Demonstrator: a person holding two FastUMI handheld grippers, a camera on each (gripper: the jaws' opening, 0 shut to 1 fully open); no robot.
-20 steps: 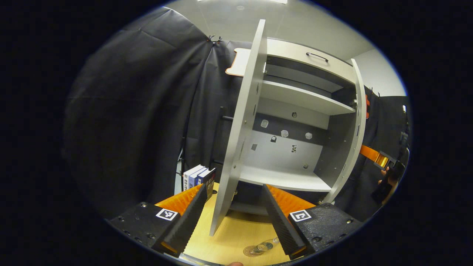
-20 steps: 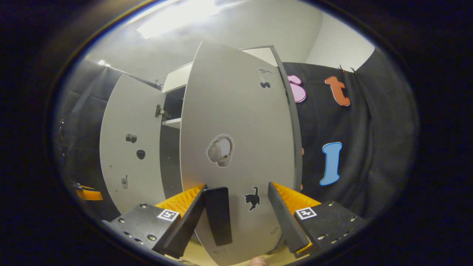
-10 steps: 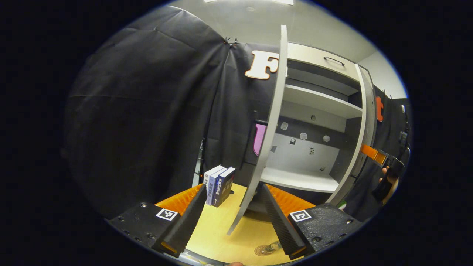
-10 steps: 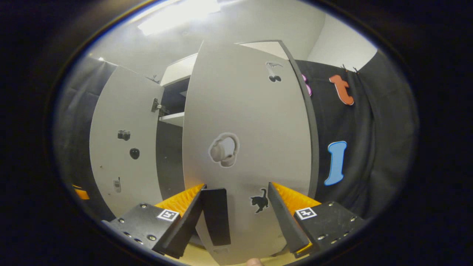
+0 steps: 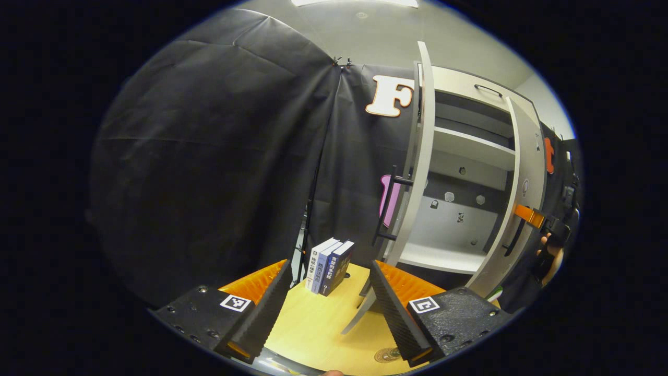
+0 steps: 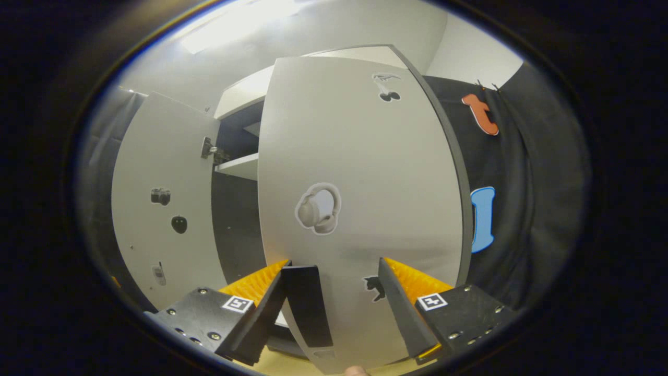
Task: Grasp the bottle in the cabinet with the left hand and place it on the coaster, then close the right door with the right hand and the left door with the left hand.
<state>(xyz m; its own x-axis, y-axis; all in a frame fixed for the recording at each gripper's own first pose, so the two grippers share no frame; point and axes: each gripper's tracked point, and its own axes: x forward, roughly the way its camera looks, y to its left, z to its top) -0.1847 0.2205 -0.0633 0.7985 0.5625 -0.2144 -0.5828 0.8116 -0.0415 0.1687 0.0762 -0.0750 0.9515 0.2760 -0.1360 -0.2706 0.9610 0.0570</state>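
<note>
Cabinet [image 5: 469, 156] doors are the business of this moment. Through the right gripper view, the right gripper [image 6: 334, 308] sits low against the outer face of the right door [image 6: 360, 198], its fingers spread wide with the door's black handle [image 6: 308, 303] standing between them, closer to one finger; neither finger visibly presses on it. That placement suits pushing the door shut with the tongs rather than gripping it. The door is partly swung in, with a dark gap left between it and the left door [image 6: 162, 209], where a shelf edge [image 6: 237, 166] shows.

Through the left gripper view, the left gripper [image 5: 329, 308] hangs over the wooden table [image 5: 313, 334], fingers wide apart and holding nothing. It points toward the left door's edge, which stands open with its black bar handle facing the cloth wall. Judging by this, the left hand waits its turn.

A round coaster [image 5: 387, 355] lies on the table just beside the left gripper's finger; whether the bottle stands on it cannot be told, as the finger hides that spot. Three books [image 5: 330, 261] stand near the cloth. Farther right, a hand [image 5: 549, 256] holds the other gripper at the right door.
</note>
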